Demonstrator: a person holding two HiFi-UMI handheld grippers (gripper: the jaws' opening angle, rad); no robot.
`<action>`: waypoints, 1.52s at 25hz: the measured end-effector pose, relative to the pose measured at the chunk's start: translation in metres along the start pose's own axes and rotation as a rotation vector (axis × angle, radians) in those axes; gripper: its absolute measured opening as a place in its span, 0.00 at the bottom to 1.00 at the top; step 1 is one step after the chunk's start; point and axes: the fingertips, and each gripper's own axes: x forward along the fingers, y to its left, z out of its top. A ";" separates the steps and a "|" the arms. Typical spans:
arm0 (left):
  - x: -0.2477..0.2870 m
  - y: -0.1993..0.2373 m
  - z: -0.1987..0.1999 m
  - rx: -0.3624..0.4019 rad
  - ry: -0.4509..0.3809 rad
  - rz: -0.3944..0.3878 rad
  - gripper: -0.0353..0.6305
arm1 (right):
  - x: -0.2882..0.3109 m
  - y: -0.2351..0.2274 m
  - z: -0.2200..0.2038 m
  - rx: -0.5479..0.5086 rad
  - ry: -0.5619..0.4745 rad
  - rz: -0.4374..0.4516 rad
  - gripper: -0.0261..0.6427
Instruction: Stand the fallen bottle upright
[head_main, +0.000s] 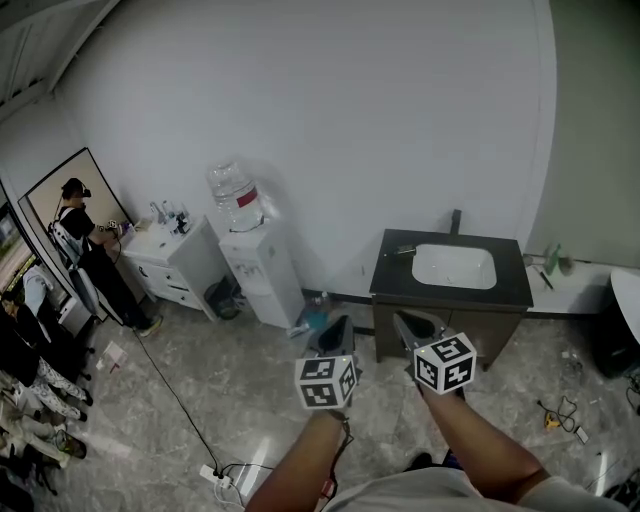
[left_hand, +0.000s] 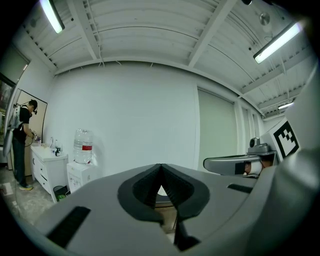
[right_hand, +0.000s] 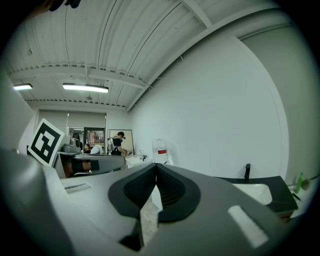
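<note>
A small green bottle (head_main: 553, 258) is on the white ledge to the right of the sink unit; it is too small to tell whether it lies or stands. It also shows as a green sliver (right_hand: 300, 181) at the right edge of the right gripper view. Both grippers are held level in front of me, well short of the ledge. My left gripper (head_main: 340, 323) (left_hand: 161, 167) is shut, its jaws meeting at the tip with nothing between them. My right gripper (head_main: 405, 319) (right_hand: 156, 166) is shut and empty too.
A black-topped cabinet (head_main: 395, 272) with a white basin (head_main: 454, 266) and a tap stands straight ahead. A water dispenser (head_main: 255, 260) with a big bottle is to its left. Farther left a person (head_main: 85, 240) stands at a white vanity. Cables and small tools lie on the floor.
</note>
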 end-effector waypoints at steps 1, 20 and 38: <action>0.005 0.001 0.000 0.000 0.002 -0.002 0.06 | 0.003 -0.003 -0.001 0.003 0.001 -0.004 0.04; 0.311 0.042 -0.024 -0.016 0.032 0.024 0.06 | 0.207 -0.266 -0.041 0.021 0.076 -0.003 0.06; 0.572 0.162 -0.108 -0.141 0.225 0.165 0.06 | 0.476 -0.437 -0.220 -0.450 0.831 0.537 0.18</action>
